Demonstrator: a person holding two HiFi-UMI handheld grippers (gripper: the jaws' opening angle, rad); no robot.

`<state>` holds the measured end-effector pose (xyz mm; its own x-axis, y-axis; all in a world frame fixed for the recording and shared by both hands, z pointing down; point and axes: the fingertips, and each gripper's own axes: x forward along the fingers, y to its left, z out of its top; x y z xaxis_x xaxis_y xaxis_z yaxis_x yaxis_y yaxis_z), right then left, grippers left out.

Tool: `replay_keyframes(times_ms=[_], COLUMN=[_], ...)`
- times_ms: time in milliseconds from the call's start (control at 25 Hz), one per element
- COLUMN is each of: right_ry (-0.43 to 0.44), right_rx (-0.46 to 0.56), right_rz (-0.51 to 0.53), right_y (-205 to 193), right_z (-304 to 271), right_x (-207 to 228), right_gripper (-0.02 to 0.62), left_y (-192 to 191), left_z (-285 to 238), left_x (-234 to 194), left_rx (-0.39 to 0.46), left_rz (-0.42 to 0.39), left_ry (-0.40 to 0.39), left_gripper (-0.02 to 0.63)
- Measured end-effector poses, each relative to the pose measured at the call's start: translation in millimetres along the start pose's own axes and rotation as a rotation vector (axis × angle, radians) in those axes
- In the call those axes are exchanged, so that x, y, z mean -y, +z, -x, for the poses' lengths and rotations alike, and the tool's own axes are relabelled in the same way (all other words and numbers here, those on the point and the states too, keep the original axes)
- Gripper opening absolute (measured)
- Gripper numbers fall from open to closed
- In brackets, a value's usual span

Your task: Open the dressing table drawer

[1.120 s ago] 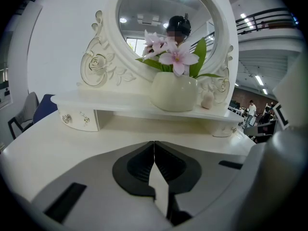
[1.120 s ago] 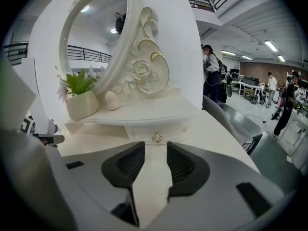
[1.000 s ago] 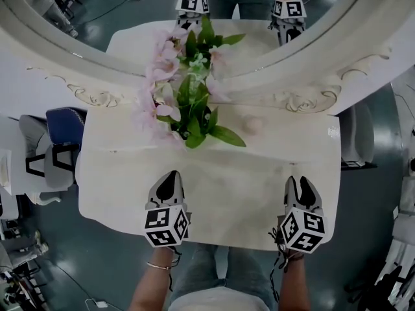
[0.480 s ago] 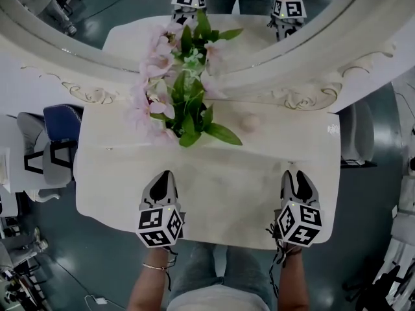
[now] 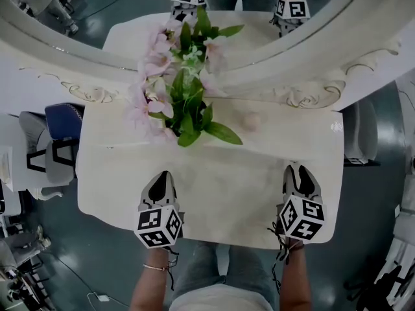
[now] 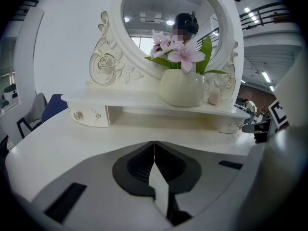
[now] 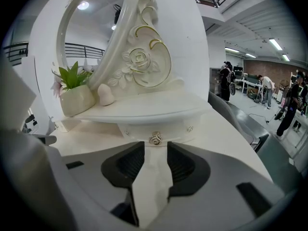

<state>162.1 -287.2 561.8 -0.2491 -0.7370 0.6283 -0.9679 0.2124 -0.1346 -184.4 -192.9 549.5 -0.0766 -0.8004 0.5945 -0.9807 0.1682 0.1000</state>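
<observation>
The white dressing table carries a raised shelf under an oval mirror. In the right gripper view a small shut drawer sits beneath the shelf's right end, its metal knob just ahead of my right gripper, which is open and empty. My right gripper hovers over the table's right side. A matching shut drawer with a knob lies far left of my left gripper, which is shut and empty. My left gripper is over the table's front left.
A cream vase of pink flowers stands mid-shelf, with a small pink egg-shaped ornament to its right. A blue chair stands left of the table and a grey chair to its right. People stand far off.
My right gripper has edged slightly forward toward the shelf. My left gripper has shifted a little left. Both jaws look unchanged.
</observation>
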Motion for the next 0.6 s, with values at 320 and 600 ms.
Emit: replay_keyframes(times_ms=[320,600], right_ry=[0.012,0.013], right_rx=[0.0,0.0], right_rz=[0.001,0.003], right_y=[3.2,5.0], right_z=[-10.3,-17.6], right_x=[-1.2,0.2], right_gripper=[0.157,0.158], left_y=[1.6,-1.2], left_z=[2.4,5.0], left_x=[-2.2,-8.8], left_rx=[0.001,-0.003], left_rz=[0.002,0.009], left_ry=[0.018,0.04], left_gripper=[0.018,0.018])
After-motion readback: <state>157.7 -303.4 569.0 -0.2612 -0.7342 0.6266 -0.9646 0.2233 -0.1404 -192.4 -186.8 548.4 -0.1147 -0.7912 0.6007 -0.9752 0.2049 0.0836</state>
